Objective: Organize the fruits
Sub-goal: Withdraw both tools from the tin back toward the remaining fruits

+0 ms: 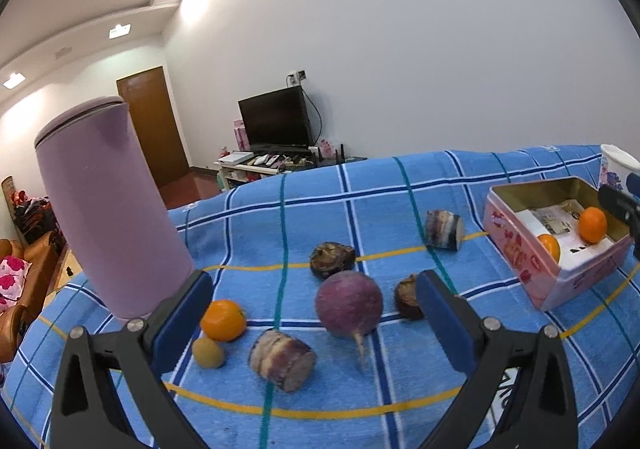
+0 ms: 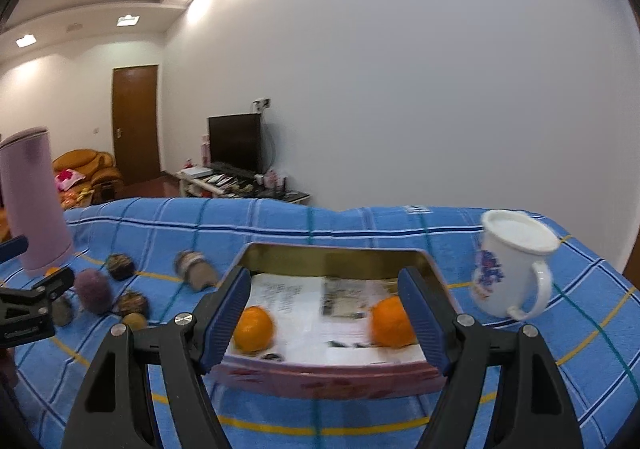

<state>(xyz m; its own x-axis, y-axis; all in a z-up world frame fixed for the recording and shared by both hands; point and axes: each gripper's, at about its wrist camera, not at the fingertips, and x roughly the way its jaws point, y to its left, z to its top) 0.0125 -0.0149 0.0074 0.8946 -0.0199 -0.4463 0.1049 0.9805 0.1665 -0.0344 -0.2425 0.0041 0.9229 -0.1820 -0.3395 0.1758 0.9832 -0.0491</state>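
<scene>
A pink tin box [image 2: 332,379] lined with paper holds two oranges [image 2: 254,329] [image 2: 390,323]; it also shows at the right of the left wrist view [image 1: 516,245]. My right gripper [image 2: 324,323] is open and empty, just above the box's near edge. My left gripper [image 1: 312,323] is open and empty above the blue checked cloth [image 1: 360,421]. Between and beyond its fingers lie an orange [image 1: 223,320], a small yellow fruit [image 1: 208,352], a round purple radish [image 1: 349,303] and a cut purple root piece [image 1: 282,360].
A tall lilac flask [image 1: 108,205] stands at the left, close to my left finger. Two dark lumpy roots [image 1: 332,259] [image 1: 406,297] and another cut root piece [image 1: 444,229] lie mid-cloth. A white mug [image 2: 510,265] stands right of the box.
</scene>
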